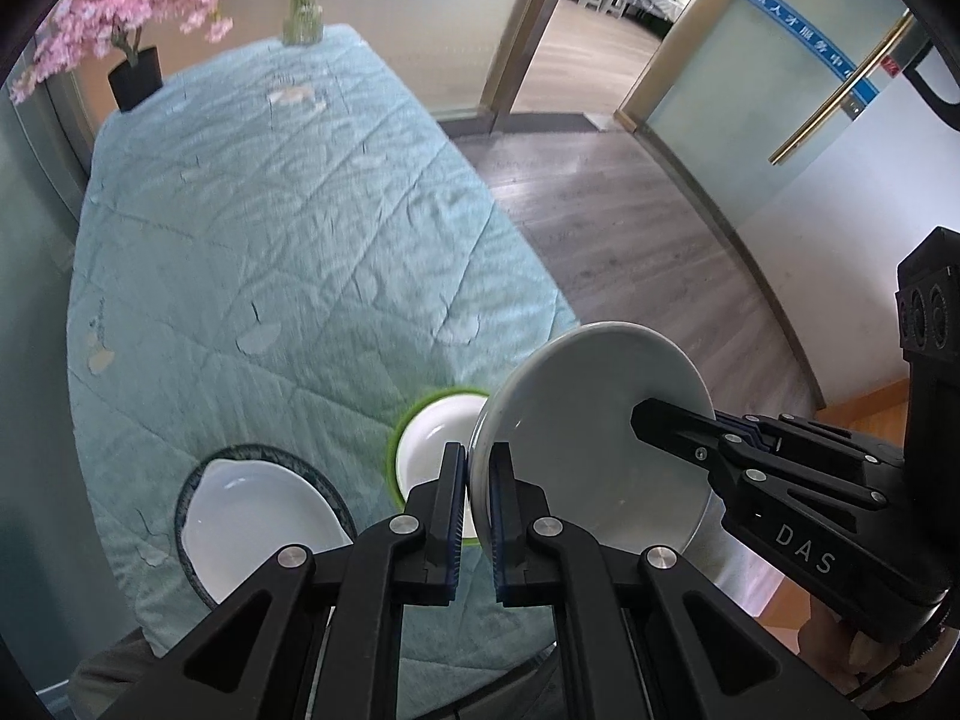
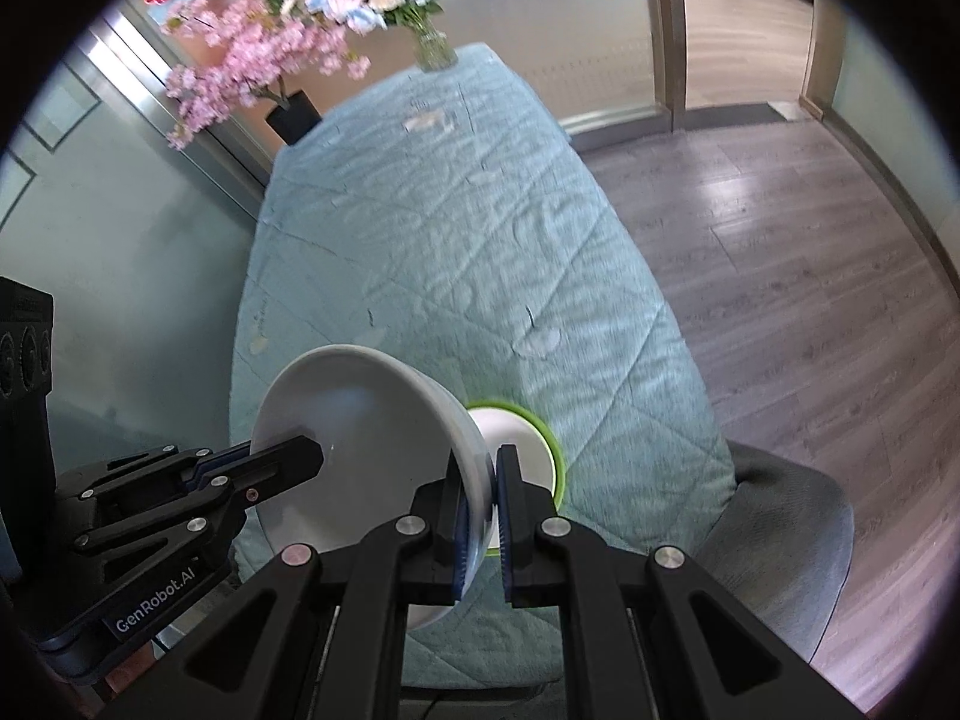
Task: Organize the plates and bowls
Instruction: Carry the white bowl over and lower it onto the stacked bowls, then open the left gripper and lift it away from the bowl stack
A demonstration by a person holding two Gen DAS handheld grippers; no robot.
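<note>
Left gripper [image 1: 477, 480]: our fingers [image 1: 451, 483] are clenched on the near rim of the white bowl [image 1: 576, 420], one pad inside the wall and one outside.
Right gripper [image 2: 480, 495]: its fingers [image 2: 509, 489] pinch the opposite rim of the same bowl, so we carry it between both hands.
Bowl: held in the air, tipped on edge with its hollow facing the left gripper, above the near end of the table [image 1: 288, 228].
Green bowl [image 1: 432, 444]: white inside with a green rim, it sits on the table just beyond and below the held bowl; we judge it the likely place to nest ours.
Dark plate [image 1: 198, 486]: at the table's near left, with a white dish [image 1: 258, 516] lying in it; apart from the green bowl.
Step in hand: we read this as lowering the white bowl toward the green one.
How to do it well: we level the bowl first, so it meets the green bowl base down and centred; both hands should sink evenly, since one leading would twist the rim in the pads.
Release: we open only once the bowl is seated, both sides together.
Risk: glazed rims are slick, and a tilted landing could skid the green bowl off the near edge.
Far end: a flower vase [image 1: 303, 21] and a black pot [image 1: 135, 75] stand well clear.
</note>
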